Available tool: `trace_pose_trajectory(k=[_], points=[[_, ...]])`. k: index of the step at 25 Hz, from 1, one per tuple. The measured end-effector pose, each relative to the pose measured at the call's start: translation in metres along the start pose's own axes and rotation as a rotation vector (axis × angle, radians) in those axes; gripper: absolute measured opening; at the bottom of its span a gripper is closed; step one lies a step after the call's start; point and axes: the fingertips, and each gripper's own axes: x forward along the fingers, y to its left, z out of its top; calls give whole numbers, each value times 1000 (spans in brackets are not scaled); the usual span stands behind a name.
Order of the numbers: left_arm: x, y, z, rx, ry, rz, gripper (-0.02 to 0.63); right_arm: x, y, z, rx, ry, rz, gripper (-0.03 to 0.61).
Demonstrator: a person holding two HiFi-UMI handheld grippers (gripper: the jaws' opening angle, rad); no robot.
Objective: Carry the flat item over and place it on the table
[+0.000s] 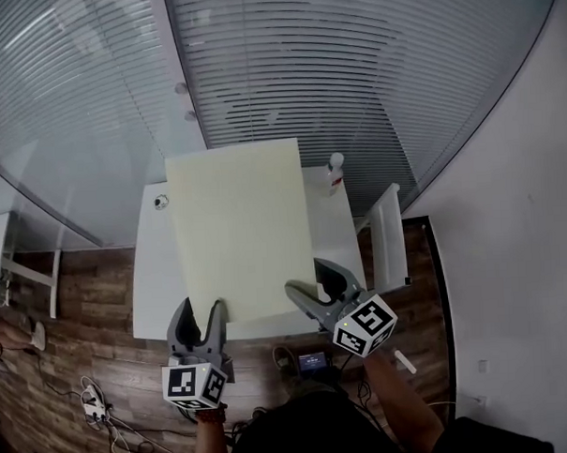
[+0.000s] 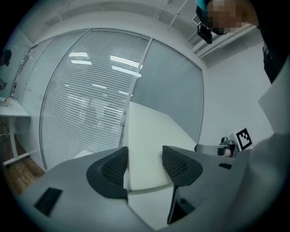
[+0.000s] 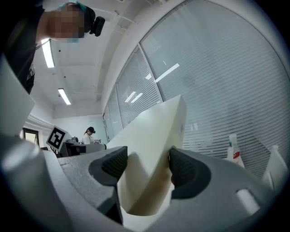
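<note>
The pale board [image 1: 237,232] is held over the white table [image 1: 150,283]. Its near edge is pinched between the jaws of the left gripper [image 1: 199,314] and the right gripper [image 1: 306,278], one toward each corner. For a clean placement, the board is best lowered level, squared to the table, and set clear of the bottle [image 1: 335,172] at the table's far corner.

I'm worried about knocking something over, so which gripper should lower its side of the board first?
Probably the left gripper. It and the right gripper both clamp the board, but a bottle stands by the board's far right corner.
</note>
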Motion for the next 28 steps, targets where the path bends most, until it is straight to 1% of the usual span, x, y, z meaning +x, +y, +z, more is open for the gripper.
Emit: trace_pose_trajectory(k=[13, 21, 28], points=[[8, 8, -61, -50, 131, -1, 239, -3, -16, -64, 119, 93, -32, 285], [10, 13, -96, -93, 200, 4, 239, -3, -22, -95, 143, 149, -42, 285], [12, 18, -119, -106, 261, -2, 239, -4, -25, -121, 188, 187, -59, 287]])
